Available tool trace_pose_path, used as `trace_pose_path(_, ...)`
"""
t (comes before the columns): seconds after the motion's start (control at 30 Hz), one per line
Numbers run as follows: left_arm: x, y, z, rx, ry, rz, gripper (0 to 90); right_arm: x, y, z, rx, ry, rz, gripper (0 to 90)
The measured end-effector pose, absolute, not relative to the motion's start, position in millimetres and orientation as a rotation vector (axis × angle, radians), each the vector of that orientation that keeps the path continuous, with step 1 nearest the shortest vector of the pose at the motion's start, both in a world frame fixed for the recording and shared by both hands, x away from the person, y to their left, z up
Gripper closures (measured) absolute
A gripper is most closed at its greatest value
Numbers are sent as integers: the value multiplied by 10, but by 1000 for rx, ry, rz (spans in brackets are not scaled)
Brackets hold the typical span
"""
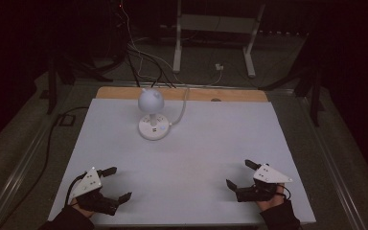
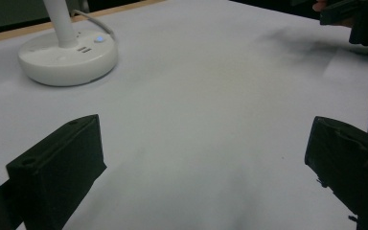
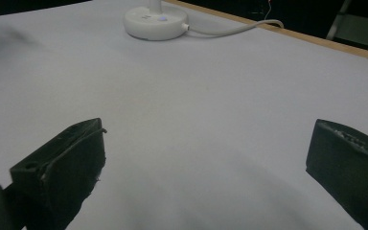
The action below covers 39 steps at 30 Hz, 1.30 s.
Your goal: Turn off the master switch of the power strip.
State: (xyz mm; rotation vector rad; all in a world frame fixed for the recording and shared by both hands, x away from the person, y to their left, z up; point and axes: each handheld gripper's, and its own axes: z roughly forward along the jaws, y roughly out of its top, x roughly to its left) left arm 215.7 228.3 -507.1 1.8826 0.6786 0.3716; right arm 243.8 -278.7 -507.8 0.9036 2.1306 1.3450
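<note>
Nothing looks begun: my left gripper (image 1: 116, 183) and right gripper (image 1: 240, 175) rest on the worktop (image 1: 187, 158), jaws apart and empty, the lamp (image 1: 152, 114) untouched.

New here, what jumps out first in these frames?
The white desk lamp with a round head, standing at the far middle of the white table, its cable trailing off the back edge. Then the left gripper and right gripper near the front corners, both with jaws wide open and holding nothing.
</note>
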Motion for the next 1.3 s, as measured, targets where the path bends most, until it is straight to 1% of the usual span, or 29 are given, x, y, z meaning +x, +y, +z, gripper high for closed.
trace_pose_path(0.8,2144,2244,-5059,1925,664,375,3,2415,-2780,-5037,915,2111,1360,0)
trace_pose_path(1.3,2164,2228,-4911,1916,644,341,4,2405,-2760,-5005,910,2101,1385,0)
